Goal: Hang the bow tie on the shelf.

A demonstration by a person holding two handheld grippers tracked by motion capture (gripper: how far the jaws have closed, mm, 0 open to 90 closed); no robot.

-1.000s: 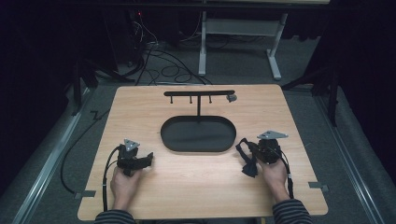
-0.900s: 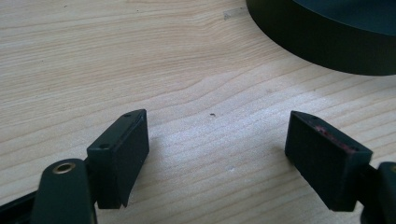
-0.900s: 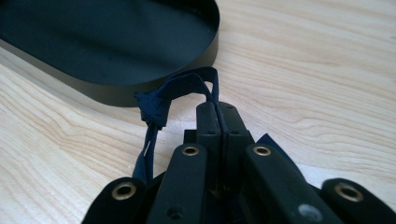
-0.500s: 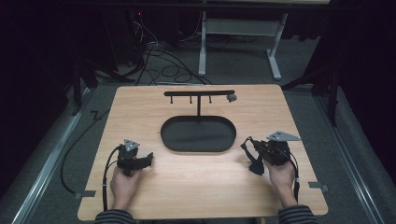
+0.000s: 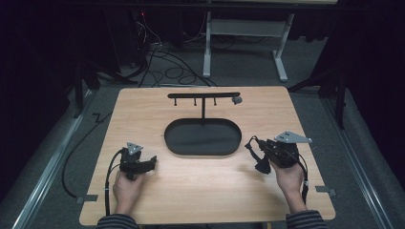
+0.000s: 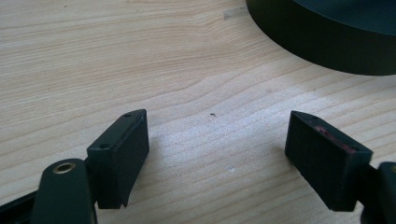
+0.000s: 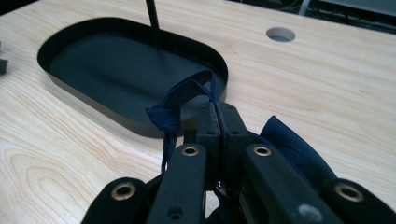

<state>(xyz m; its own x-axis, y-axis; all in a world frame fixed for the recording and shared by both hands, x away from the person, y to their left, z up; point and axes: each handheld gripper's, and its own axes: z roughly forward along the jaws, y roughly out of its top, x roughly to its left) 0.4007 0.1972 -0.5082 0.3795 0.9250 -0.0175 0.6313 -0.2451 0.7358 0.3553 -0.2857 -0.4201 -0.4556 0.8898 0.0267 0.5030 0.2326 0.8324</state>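
A black oval tray [image 5: 203, 152] lies in the middle of the wooden table, with a T-shaped black stand [image 5: 203, 96] with small hooks rising from its far side. My right gripper [image 5: 253, 146] hovers just right of the tray, shut on a dark blue cloth strap [image 5: 262, 165] that hangs below it. In the right gripper view the jaws [image 7: 217, 109] pinch the blue strap [image 7: 180, 105], which loops up in front of the tray's rim [image 7: 140, 126]. My left gripper [image 5: 152, 163] rests left of the tray, open and empty [image 6: 217, 140], with the tray's wall [image 6: 322, 46] ahead.
A round hole [image 7: 280, 34] is cut in the tabletop beyond the tray, near the stand's pole [image 7: 153, 23]. Bare wood stretches between both grippers and the near table edge [image 5: 205, 220]. Cables and a desk frame [image 5: 243, 43] lie on the floor behind.
My right gripper has shifted a little to the right with the blue strap in it. The left gripper has stayed in place.
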